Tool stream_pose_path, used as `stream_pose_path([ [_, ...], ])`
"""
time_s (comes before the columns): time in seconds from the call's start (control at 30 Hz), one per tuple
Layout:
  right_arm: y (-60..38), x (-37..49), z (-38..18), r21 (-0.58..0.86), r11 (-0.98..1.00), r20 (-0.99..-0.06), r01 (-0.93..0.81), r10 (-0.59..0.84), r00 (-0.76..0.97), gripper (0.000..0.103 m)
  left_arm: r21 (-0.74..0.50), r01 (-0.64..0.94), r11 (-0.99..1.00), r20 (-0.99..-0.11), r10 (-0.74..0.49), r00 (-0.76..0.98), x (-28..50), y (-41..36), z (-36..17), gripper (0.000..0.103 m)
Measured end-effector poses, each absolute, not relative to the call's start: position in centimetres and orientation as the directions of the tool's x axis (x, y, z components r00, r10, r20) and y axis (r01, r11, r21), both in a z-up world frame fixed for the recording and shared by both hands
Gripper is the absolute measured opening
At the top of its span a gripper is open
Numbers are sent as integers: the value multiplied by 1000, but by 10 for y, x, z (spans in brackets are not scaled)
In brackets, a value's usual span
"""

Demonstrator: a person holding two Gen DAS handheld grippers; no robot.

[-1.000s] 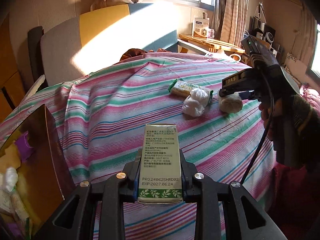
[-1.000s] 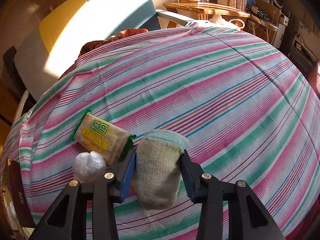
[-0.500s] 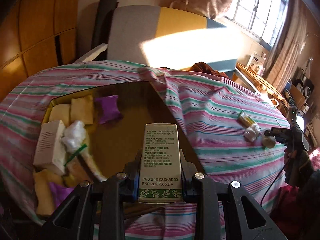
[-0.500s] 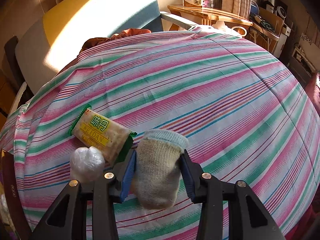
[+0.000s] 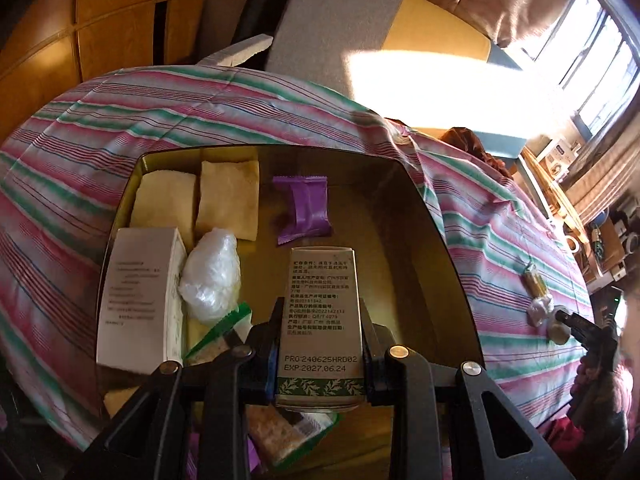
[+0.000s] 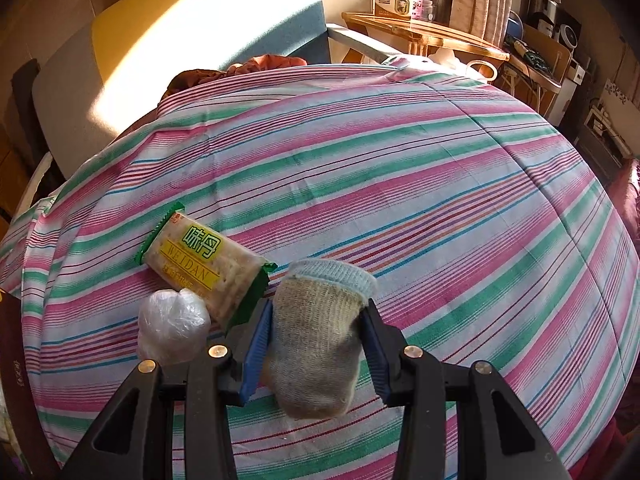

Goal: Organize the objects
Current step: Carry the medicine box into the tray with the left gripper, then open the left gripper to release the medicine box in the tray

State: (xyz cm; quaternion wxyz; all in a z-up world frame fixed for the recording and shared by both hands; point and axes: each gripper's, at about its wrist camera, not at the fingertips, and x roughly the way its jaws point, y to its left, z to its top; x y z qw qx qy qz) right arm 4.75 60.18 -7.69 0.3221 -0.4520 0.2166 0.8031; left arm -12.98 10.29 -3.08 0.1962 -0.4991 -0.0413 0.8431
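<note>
My left gripper (image 5: 320, 344) is shut on a small printed carton (image 5: 320, 320) and holds it above a golden open box (image 5: 432, 240). The box holds yellow cloths (image 5: 228, 200), a purple packet (image 5: 306, 210), a white carton (image 5: 138, 300), a plastic-wrapped ball (image 5: 210, 276) and cracker packs. My right gripper (image 6: 316, 344) is shut on a rolled beige sock (image 6: 316, 332) low over the striped cloth (image 6: 400, 184). A Weidan cracker pack (image 6: 204, 268) and a clear plastic ball (image 6: 174, 324) lie just left of it.
The right gripper shows far right in the left wrist view (image 5: 576, 324). A grey and yellow sofa (image 5: 360, 28) stands behind the table. A wooden side table (image 6: 424, 36) with boxes stands at the back right.
My left gripper has swung left with the carton, from over the striped cloth to over the open box, and come closer above it. My right gripper and sock have hardly moved.
</note>
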Motion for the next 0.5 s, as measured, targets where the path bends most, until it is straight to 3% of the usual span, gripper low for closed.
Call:
stream_pose_path([
  [0.23, 601, 46, -77, 47, -703, -865, -709, 326, -381, 44, -171, -251, -953, -881, 262, -394, -177, 125, -66, 30],
  [0.33, 601, 45, -77, 45, -705, -865, -708, 327, -380, 44, -146, -233, -962, -907, 224, -357, -188, 126, -84, 38],
  [0.5, 600, 43, -77, 35, -709, -864, -705, 332, -378, 44, -136, -223, -965, -890, 217, -400, -178, 115, -80, 38],
])
